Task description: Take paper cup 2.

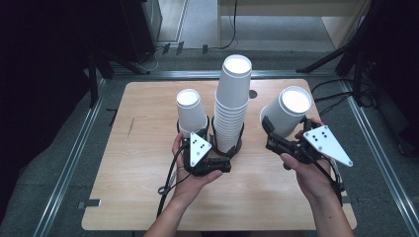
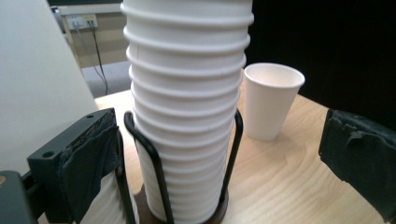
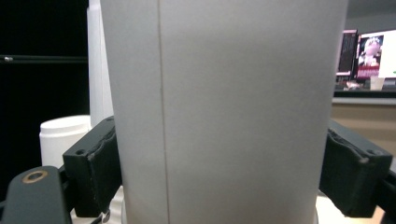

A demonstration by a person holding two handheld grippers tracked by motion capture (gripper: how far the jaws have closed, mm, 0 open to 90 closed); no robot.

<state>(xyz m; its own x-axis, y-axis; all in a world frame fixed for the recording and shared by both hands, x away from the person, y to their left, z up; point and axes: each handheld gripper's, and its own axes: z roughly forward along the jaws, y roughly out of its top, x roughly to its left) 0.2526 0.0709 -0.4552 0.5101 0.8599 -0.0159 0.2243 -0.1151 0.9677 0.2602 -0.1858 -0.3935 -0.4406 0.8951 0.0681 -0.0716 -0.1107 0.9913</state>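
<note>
- Cup [image 1: 289, 112] in the right gripper [image 1: 272, 134] — jaws clamped on its sides, mouth up and tilted toward the far right desk [image 1: 148, 197] corner, long axis leaning off upright
- Left gripper [image 1: 196, 129] jaws wide apart, pressing nothing, beside the short cup stack [image 1: 190, 111]
- Tall stack [image 1: 231, 101] stands upright mid-desk in its wire holder [image 2: 154, 158]
- Bare desk lies nearer the person and at the left edge

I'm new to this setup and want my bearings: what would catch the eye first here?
The tall stack of white paper cups in a black wire holder stands at the middle of the wooden table. Left of it a shorter stack sits by the left gripper, whose fingers are spread open. On the right, the right gripper clamps a single cup, tilted.
</note>
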